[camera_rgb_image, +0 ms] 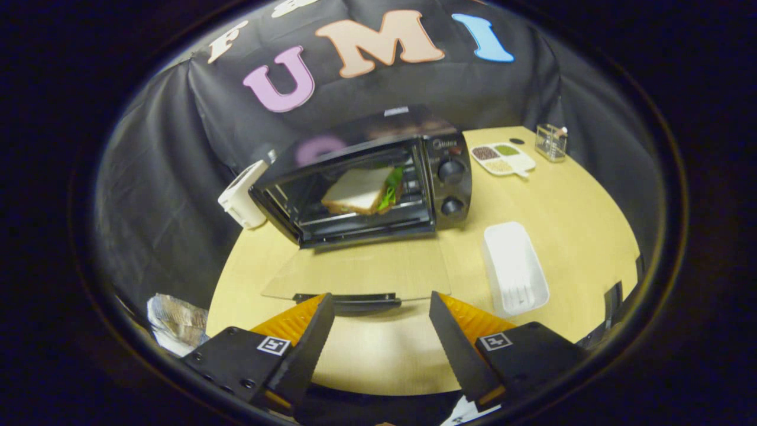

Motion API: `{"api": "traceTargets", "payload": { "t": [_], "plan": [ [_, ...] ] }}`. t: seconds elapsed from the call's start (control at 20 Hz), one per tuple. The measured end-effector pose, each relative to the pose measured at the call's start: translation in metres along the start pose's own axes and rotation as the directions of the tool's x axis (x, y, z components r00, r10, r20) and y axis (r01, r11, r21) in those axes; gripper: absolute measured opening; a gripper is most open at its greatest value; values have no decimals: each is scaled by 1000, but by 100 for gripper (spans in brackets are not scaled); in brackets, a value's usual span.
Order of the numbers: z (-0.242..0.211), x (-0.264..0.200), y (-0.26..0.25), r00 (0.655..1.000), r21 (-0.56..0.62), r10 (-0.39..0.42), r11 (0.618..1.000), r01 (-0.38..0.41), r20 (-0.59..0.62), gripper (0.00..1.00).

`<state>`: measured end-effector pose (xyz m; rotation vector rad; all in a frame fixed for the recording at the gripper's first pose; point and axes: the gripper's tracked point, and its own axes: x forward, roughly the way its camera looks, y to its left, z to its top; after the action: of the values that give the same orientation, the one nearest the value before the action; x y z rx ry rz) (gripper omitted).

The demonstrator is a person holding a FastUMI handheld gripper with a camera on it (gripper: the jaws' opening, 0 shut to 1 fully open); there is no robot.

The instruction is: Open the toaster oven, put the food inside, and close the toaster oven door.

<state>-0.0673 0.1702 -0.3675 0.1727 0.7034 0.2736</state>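
Claw (381,331) spread wide, empty, just short of black door handle (349,302) at 12 o'clock.
White-bread sandwich with green lettuce (364,190) sits inside black toaster oven (366,183); clear glass door (361,269) lies flat open. Closing step: hook handle, swing door up.

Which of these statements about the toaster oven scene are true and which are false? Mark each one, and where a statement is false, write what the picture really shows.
1. The toaster oven door is folded down open. True.
2. The sandwich lies on the table in front of the oven. False: it sits inside the oven.
3. The gripper is shut on the door handle. False: its fingers are apart and empty, with the handle just ahead of them.
4. A white tray lies on the table beside the open door. True.
5. The oven has two knobs on its front. True.
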Motion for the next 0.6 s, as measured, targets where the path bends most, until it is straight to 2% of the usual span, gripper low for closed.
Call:
{"api": "traceTargets", "payload": {
  "t": [0.6],
  "plan": [
    [-31,45,-10,994,-81,-1,997,-8,-113,100]
  ]
}}
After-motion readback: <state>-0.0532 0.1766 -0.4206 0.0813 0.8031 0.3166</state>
